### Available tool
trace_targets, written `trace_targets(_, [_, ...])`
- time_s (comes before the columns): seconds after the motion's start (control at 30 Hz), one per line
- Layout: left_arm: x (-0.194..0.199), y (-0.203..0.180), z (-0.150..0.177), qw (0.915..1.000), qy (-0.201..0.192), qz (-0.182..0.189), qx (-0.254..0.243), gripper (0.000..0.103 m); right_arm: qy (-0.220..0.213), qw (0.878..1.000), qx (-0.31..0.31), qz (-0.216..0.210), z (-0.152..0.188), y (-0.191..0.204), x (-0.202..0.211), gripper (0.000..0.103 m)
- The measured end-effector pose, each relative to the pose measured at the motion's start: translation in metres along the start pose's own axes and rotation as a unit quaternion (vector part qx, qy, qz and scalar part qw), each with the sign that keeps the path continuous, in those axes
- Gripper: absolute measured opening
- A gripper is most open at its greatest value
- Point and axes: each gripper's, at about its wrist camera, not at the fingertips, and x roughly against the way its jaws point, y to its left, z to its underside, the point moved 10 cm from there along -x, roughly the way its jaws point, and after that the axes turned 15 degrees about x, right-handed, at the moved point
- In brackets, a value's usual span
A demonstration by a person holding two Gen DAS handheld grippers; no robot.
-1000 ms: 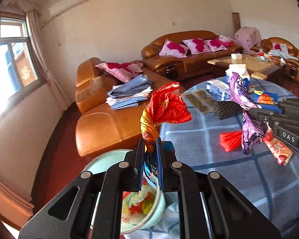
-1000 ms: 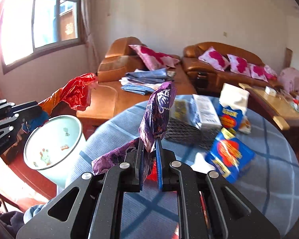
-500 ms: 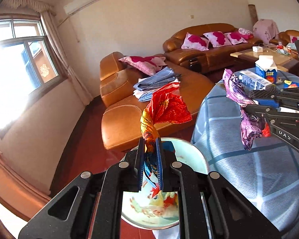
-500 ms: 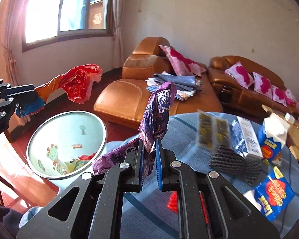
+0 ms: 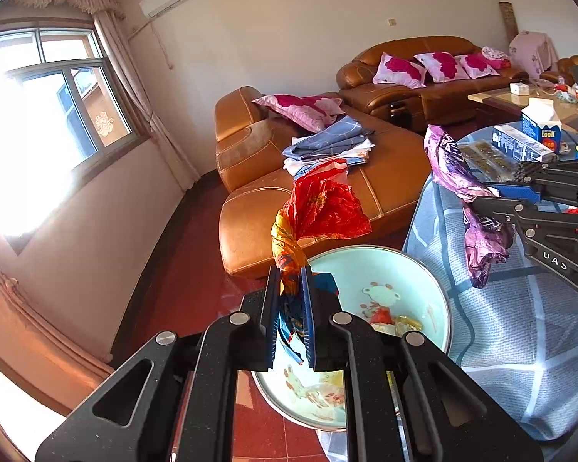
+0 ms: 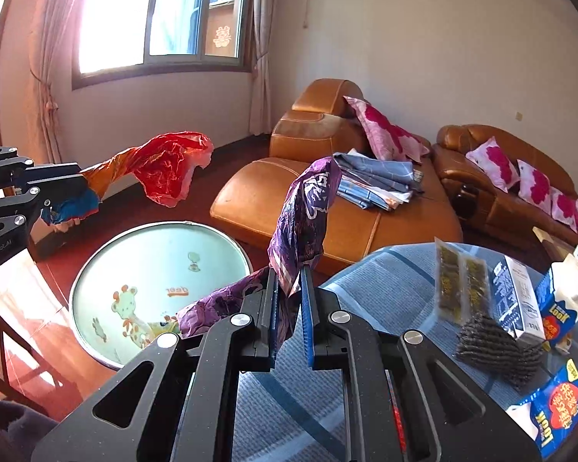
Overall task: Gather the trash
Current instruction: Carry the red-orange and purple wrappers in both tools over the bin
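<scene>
Living room, both grippers near basin [image 5: 424, 269] lower centre: left gripper [image 5: 289, 300] clamps red wrapper [image 5: 323, 208], right gripper [image 6: 289, 304] clamps purple wrapper [image 6: 304, 223], likely for dumping

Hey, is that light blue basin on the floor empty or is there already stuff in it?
Not empty. The basin holds a few small scraps of trash at its bottom, beside the printed cartoon giraffe; most of it is bare.

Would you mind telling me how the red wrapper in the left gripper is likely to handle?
The red wrapper probably handles floppy: it crumples above the left gripper. Likely very light, standing unsupported. Its glossy film may slip.
</scene>
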Motion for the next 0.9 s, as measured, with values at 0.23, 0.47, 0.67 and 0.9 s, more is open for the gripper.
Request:
trace_targets(0.23, [-0.003,0.006,0.001,0.9998,-0.003,-0.020,0.005,0.011,-0.009,1.000,0.019,-0.012,-0.008,0.014,-0.006,0.011])
trace_targets(0.47, [-0.007,0.010,0.006,0.9996,0.000,-0.030,0.003,0.011,-0.013,0.999,0.039,-0.021,-0.008,0.029,-0.012,0.011])
trace_targets(0.67, [-0.011,0.011,0.013,0.9995,0.004,-0.031,0.002,0.011,-0.017,0.997,0.066,-0.028,-0.008,0.043,-0.014,0.011])
trace_targets(0.9, [-0.016,0.010,0.018,0.9996,0.008,-0.028,0.002,0.011,-0.012,0.997,0.071,-0.035,-0.007,0.047,-0.017,0.011])
